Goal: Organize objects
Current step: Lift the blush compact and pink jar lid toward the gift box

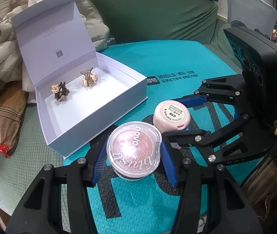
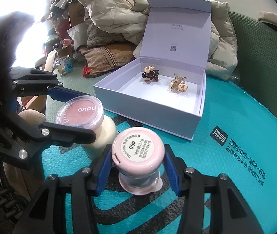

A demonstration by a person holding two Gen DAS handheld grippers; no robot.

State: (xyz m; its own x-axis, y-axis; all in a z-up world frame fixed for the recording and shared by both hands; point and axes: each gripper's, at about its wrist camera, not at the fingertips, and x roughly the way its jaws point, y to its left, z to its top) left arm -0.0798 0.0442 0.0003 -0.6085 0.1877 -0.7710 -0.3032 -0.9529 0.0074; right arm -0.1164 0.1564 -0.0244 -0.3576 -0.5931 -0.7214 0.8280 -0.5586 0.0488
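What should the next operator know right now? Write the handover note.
Left gripper: shut on the novo blush pot, clear lid facing up.
Right gripper: shut on the pink 05# pot, held label side up.
Both pots are at the near side of the teal mat, side by side.
White box: open, lid upright. The dark hair clip and the pale hair clip already lie inside.
Left to do, most likely: put both pots in the box's free floor, then shut the lid.

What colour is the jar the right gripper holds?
Pale pink jar with a white "05#" label; clearest in the right wrist view.
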